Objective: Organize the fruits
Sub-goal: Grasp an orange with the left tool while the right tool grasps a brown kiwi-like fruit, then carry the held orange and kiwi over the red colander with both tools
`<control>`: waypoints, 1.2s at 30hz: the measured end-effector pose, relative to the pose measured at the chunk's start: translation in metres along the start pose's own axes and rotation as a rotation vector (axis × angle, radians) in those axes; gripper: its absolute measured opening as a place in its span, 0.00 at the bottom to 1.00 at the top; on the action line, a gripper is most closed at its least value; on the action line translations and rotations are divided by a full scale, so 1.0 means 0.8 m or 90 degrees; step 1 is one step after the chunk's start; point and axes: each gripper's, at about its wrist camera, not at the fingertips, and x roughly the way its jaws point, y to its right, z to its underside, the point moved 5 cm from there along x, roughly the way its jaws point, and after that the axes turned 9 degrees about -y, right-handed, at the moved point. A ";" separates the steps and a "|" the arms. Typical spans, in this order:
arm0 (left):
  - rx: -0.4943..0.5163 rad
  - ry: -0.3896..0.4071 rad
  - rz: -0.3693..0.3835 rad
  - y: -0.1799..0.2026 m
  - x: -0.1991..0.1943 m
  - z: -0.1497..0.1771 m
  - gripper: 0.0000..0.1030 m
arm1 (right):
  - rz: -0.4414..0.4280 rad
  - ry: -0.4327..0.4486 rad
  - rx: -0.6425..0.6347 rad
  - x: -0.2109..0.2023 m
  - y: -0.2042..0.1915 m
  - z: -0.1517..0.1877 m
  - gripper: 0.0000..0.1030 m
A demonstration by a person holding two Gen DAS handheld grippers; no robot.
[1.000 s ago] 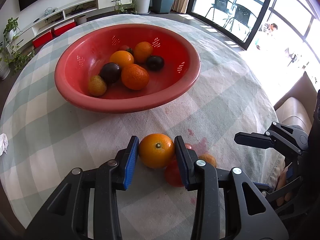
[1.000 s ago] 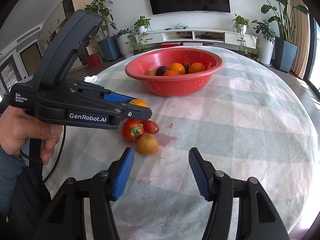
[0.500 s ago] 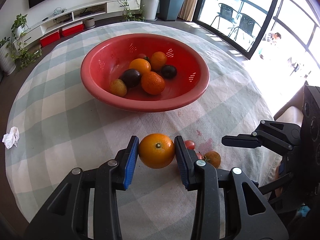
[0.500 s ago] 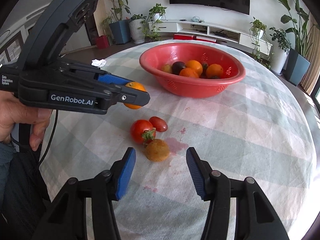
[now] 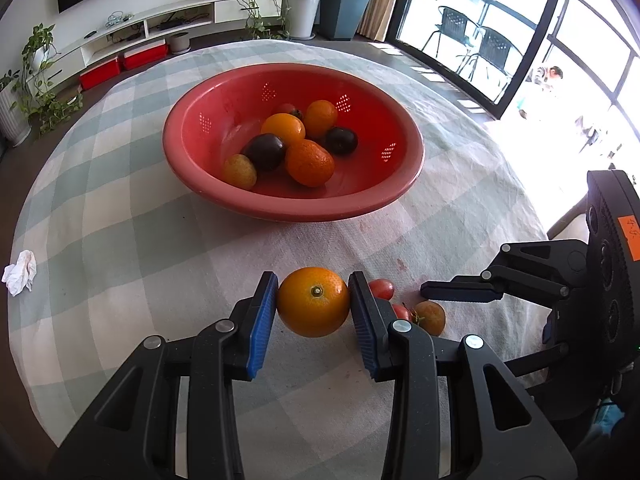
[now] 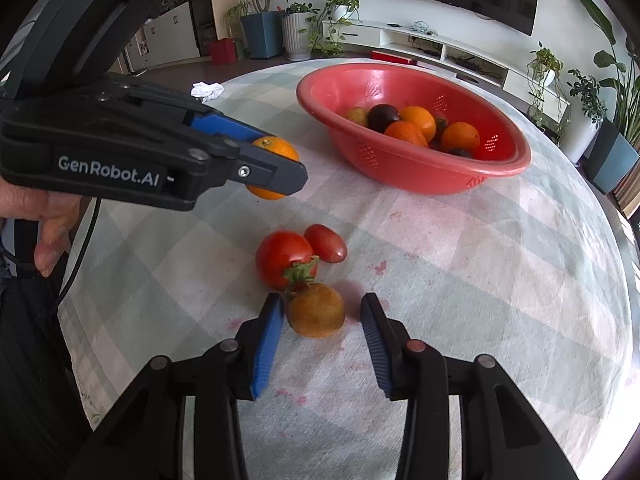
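Right wrist view, left to right: the left gripper clamps an orange off the checked tablecloth; a tomato and plum tomato lie beside a brown kiwi, which sits between the closing, not yet touching jaws of the right gripper; the red bowl holds more fruit.

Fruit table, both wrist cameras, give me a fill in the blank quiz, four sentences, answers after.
1. The left gripper is clamped on an ____.
2. The right gripper, jaws closing, has the brown ____ between its pads, not yet pressed.
3. The big tomato and small tomato lie on the ____, outside the bowl.
4. The bowl holding the sorted fruit is ____ in colour.

Missing words: orange; kiwi; tablecloth; red
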 end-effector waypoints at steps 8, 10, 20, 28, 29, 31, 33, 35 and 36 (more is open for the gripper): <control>0.003 -0.001 0.003 0.002 0.003 -0.001 0.33 | -0.011 -0.001 0.000 -0.005 -0.006 0.007 0.30; 0.003 0.001 0.003 0.003 0.003 -0.002 0.33 | -0.016 0.001 0.006 -0.008 -0.007 0.011 0.30; 0.008 0.035 0.013 0.011 -0.018 -0.010 0.33 | -0.022 0.028 0.080 -0.039 0.026 0.028 0.30; -0.006 0.102 -0.008 -0.007 -0.073 -0.059 0.33 | 0.004 0.109 0.146 -0.105 0.099 -0.015 0.30; -0.002 0.104 -0.012 -0.009 -0.076 -0.069 0.33 | 0.004 0.119 0.152 -0.114 0.107 -0.025 0.30; 0.009 0.098 -0.027 -0.012 -0.075 -0.087 0.33 | -0.001 0.141 0.158 -0.129 0.118 -0.048 0.30; 0.017 0.086 -0.034 -0.018 -0.065 -0.106 0.33 | -0.001 0.153 0.156 -0.136 0.124 -0.072 0.30; 0.021 0.072 -0.041 -0.025 -0.051 -0.121 0.33 | 0.012 0.156 0.135 -0.137 0.122 -0.096 0.30; 0.022 0.069 -0.042 -0.027 -0.043 -0.127 0.33 | 0.019 0.152 0.125 -0.134 0.120 -0.106 0.30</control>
